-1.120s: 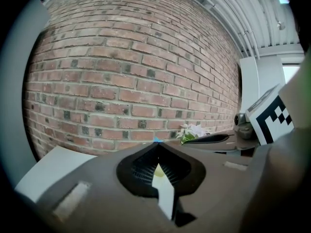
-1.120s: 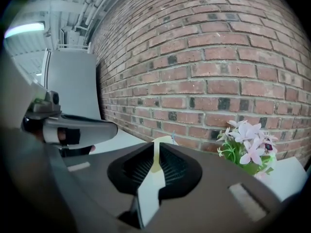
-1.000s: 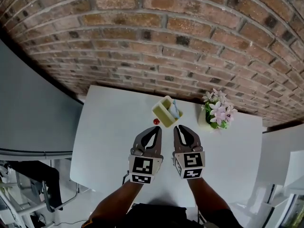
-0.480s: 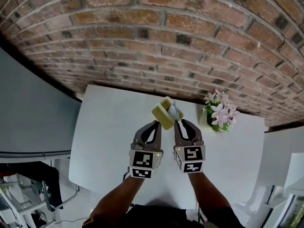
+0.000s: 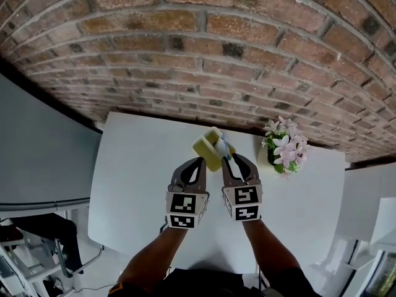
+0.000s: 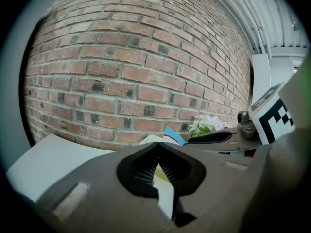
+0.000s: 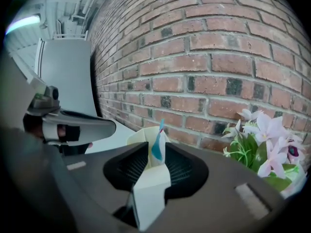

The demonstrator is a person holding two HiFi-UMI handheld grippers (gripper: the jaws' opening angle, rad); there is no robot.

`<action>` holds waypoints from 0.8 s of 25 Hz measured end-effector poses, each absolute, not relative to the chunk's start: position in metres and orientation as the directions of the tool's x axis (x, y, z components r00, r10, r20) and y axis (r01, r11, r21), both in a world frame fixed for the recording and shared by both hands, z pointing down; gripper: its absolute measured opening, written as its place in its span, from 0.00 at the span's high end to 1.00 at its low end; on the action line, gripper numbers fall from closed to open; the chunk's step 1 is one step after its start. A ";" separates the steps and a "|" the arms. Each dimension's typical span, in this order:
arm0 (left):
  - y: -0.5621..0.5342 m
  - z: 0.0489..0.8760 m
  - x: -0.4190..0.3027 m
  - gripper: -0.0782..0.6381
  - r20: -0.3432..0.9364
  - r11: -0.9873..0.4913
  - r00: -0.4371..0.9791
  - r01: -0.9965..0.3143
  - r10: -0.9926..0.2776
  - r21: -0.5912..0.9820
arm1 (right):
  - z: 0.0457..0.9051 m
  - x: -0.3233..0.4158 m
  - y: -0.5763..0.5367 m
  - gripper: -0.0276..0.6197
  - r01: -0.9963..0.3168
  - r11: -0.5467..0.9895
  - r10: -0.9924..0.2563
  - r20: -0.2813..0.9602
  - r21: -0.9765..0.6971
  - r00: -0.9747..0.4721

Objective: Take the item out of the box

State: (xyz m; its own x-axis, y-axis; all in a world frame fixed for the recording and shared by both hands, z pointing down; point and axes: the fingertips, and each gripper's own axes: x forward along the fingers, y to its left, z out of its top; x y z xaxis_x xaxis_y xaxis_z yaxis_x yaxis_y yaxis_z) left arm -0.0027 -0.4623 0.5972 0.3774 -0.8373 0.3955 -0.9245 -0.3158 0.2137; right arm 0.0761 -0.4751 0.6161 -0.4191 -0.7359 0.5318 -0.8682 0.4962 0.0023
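A pale yellow open box [image 5: 206,150] sits tilted at the far middle of the white table [image 5: 136,184]. A white and blue packet [image 5: 224,146] sticks up out of it. My left gripper [image 5: 197,164] is shut on the box's near wall [image 6: 164,194]. My right gripper [image 5: 230,161] reaches in from the right. Its jaws are opening, and the box's wall and the packet [image 7: 156,147] stand between them with a gap on each side. In the right gripper view the box [image 7: 142,136] shows just beyond the jaws.
A pot of pink and white flowers [image 5: 283,148] stands right of the box, close to my right gripper; it also shows in the right gripper view [image 7: 267,147]. A brick wall [image 5: 204,48] rises behind the table's far edge. A grey panel [image 5: 37,159] is at the left.
Both grippers moved forward to the box. The left one closed on the box's near wall, and the box shifted left and tilted. The small red thing beside the box is now hidden.
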 end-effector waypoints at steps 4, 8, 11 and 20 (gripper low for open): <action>-0.466 0.603 -0.001 0.88 0.406 -0.314 0.374 -0.926 -0.834 0.209 | 0.623 0.074 -0.479 0.79 -0.863 0.505 -0.727 0.543 0.008 -0.421; -0.471 0.605 -0.001 0.88 0.418 -0.313 0.372 -0.927 -0.829 0.205 | 0.627 0.071 -0.482 0.79 -0.861 0.509 -0.715 0.558 0.002 -0.421; -0.473 0.608 -0.001 0.88 0.420 -0.308 0.371 -0.928 -0.828 0.211 | 0.630 0.070 -0.484 0.79 -0.861 0.509 -0.709 0.568 0.004 -0.417; -0.472 0.606 -0.003 0.88 0.423 -0.301 0.369 -0.928 -0.827 0.221 | 0.636 0.073 -0.487 0.91 -0.869 0.495 -0.709 0.592 0.032 -0.382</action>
State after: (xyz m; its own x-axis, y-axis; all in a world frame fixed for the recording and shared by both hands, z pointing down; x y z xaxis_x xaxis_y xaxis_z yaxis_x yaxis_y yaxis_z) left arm -0.0030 -0.4722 0.6055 0.3695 -0.8274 0.4229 -0.9276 -0.3014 0.2207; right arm 0.0727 -0.4871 0.6360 -0.3822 -0.7092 0.5924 -0.8685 0.4946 0.0317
